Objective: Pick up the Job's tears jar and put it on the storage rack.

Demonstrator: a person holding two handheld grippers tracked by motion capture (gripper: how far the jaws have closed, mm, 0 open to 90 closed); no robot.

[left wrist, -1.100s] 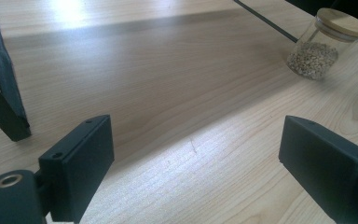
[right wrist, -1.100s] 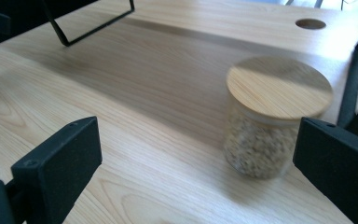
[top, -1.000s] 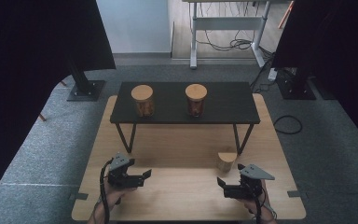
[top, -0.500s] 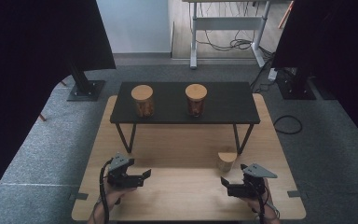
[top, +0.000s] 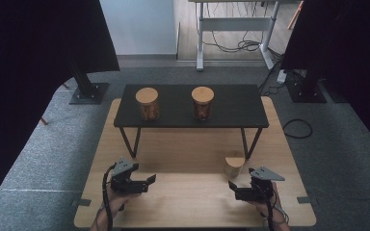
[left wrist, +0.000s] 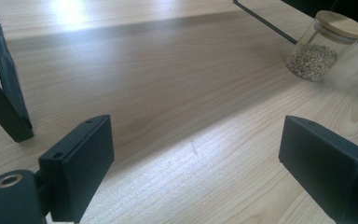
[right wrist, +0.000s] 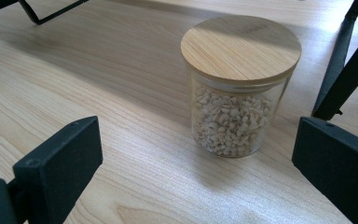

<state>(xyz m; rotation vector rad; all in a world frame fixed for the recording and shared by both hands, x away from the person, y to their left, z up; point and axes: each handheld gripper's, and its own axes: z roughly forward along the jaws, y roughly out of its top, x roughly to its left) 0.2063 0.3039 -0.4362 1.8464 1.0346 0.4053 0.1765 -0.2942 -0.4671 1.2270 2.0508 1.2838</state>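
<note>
The right claw (right wrist: 193,172) is wide open and holds nothing. A jar (right wrist: 239,88) of little pale seeds stands just ahead of it, not touching.

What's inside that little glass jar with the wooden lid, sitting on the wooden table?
The small glass jar with the round wooden lid holds pale, small grains or seeds, filling roughly its lower two-thirds. Through the opaque lid nothing shows, so the pile's top surface stays hidden from above.

Two jars (top: 147,104) on shelf (top: 231,111); third jar (top: 234,166) beneath, right.
</note>
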